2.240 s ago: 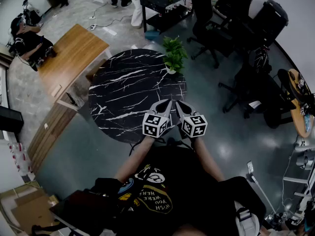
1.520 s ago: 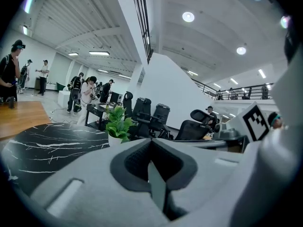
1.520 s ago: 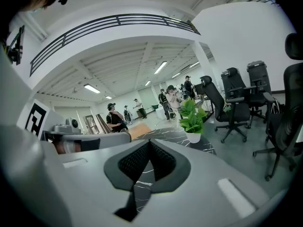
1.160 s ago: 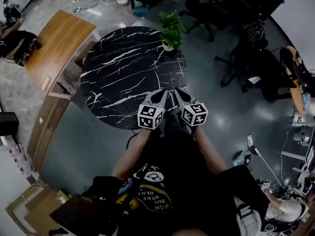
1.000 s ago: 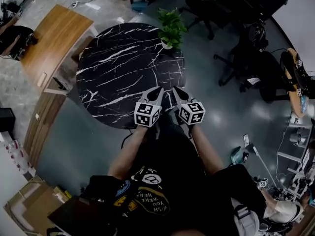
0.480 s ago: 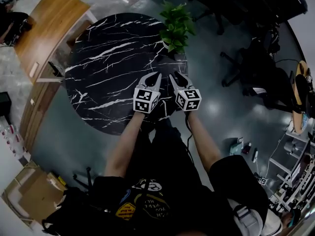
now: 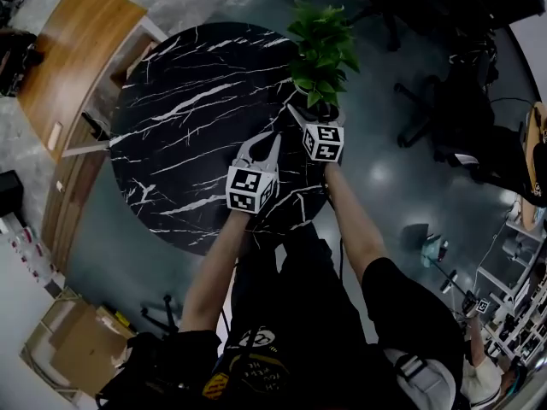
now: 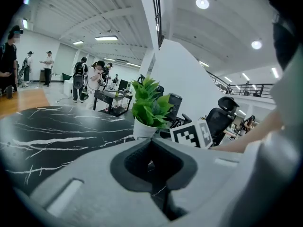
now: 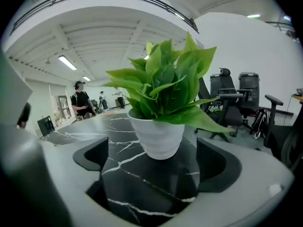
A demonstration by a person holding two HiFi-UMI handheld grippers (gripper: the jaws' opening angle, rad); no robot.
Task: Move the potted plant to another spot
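Note:
The potted plant (image 7: 320,49), green leaves in a ribbed white pot (image 9: 158,135), stands near the right edge of a round black marble table (image 7: 188,126). My right gripper (image 7: 318,114) has come up to the pot's base and its jaws are opening. The pot sits just ahead of and between them, and the pads (image 9: 221,164) stand apart from it. My left gripper (image 7: 263,140) hovers over the table to the left and nearer the person, with its jaws shut on nothing. In the left gripper view the plant (image 8: 147,107) stands ahead, with the right gripper's marker cube (image 8: 191,134) beside it.
A wooden desk (image 7: 68,49) stands left of the table. Dark office chairs (image 7: 479,135) crowd the floor on the right, close to the plant. Cardboard boxes (image 7: 60,348) lie at the lower left. Several people (image 8: 97,79) stand far off beyond the table.
Both grippers went forward over the table toward the plant, the right one farther. The right jaws, shut before, now stand wide on both sides of the pot.

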